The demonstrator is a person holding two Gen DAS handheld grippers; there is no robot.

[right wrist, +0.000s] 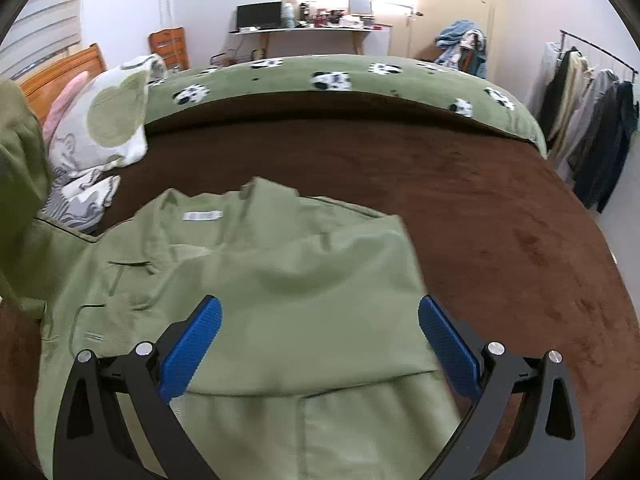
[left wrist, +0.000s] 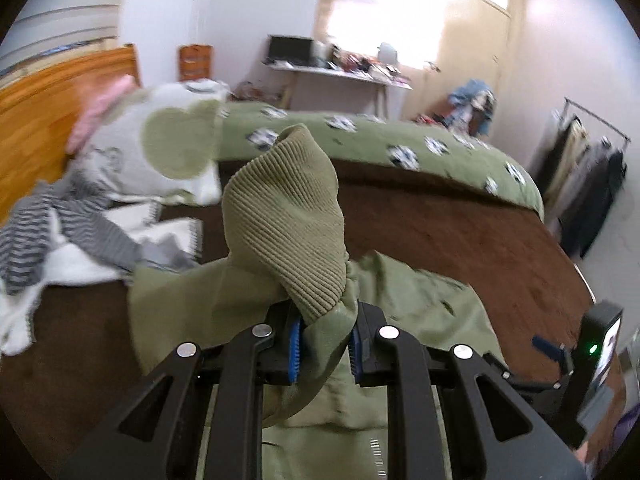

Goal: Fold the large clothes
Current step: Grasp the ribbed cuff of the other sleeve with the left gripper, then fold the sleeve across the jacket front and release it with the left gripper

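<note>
Brown plush bed (right wrist: 460,208) carries an olive-green cotton jacket (right wrist: 288,280). Left hand-held gripper (left wrist: 323,350) grips its ribbed cuff (left wrist: 284,220), mid sleeve-fold; right hand-held gripper (right wrist: 320,344) hangs released. Next, probably lay the sleeve across.

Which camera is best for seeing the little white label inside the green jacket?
The right wrist view. There the green jacket lies spread on the brown blanket, its white label in plain sight below the collar. The left wrist view shows only the ribbed cuff pinched in the left gripper; no label.
</note>
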